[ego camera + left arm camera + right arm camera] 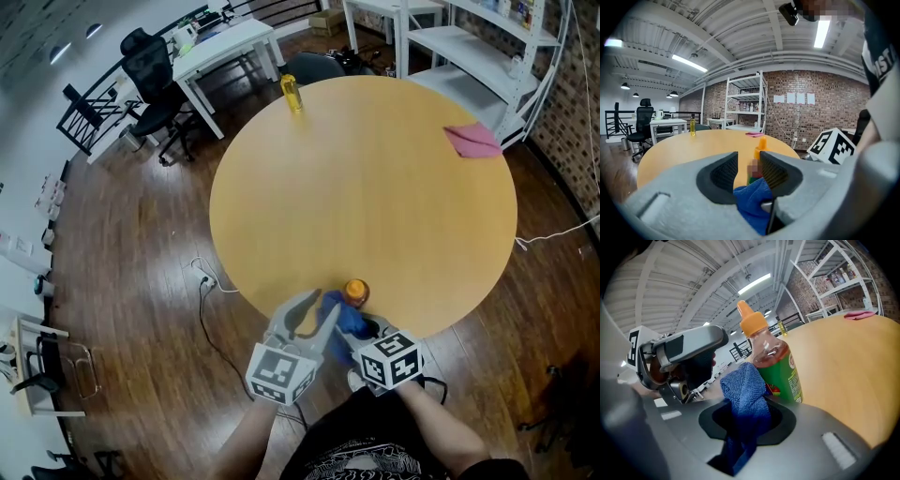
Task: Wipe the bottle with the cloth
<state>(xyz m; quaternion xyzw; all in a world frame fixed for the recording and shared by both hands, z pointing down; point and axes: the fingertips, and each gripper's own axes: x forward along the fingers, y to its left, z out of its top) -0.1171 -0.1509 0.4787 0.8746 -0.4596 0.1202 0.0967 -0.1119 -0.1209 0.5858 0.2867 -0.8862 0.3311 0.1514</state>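
Observation:
A sauce bottle [355,292] with an orange cap and green label stands upright at the table's near edge. My right gripper [747,411] is shut on a blue cloth [744,394], which bunches up against the bottle's [776,362] side. In the head view the cloth [345,321] lies between both grippers, just in front of the bottle. My left gripper [749,159] is open; the bottle [761,145] shows beyond the gap between its jaws, with the cloth [752,201] below them. The left gripper [314,305] sits just left of the bottle.
The round wooden table [375,187] carries a yellow bottle [292,92] at its far edge and a pink cloth [473,141] at the far right. White desks, black office chairs [155,70] and white shelving [487,47] stand beyond it. A cable [211,281] lies on the floor.

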